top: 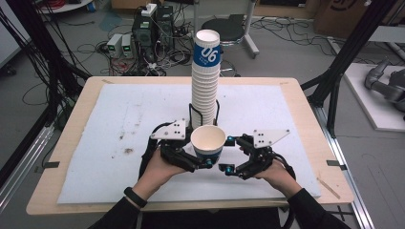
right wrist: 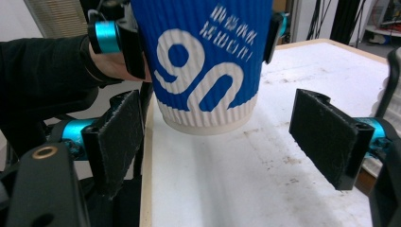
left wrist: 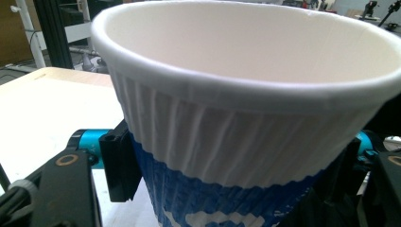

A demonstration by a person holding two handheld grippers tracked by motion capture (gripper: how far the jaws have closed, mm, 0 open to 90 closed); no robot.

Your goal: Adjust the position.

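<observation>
A ribbed blue-and-white paper cup point(top: 208, 141) is clamped upright by the left gripper point(top: 204, 157) — the right gripper point(top: 230, 153), just right, is held apart, jaws empty.

The paper cup point(top: 208, 142) is white inside and around its upper band, with a ribbed wall that turns blue lower down and carries a large white "06" and smaller white lettering point(right wrist: 208, 61). It stands upright, mouth open and empty, its rolled rim point(left wrist: 246, 90) unbroken. It hangs clear of the white mat point(top: 119, 124), its pale base point(right wrist: 208, 126) off the surface. It sits just in front of the tall stack of matching cups point(top: 206, 76), on the person's side of it, close to the stack's foot.
</observation>
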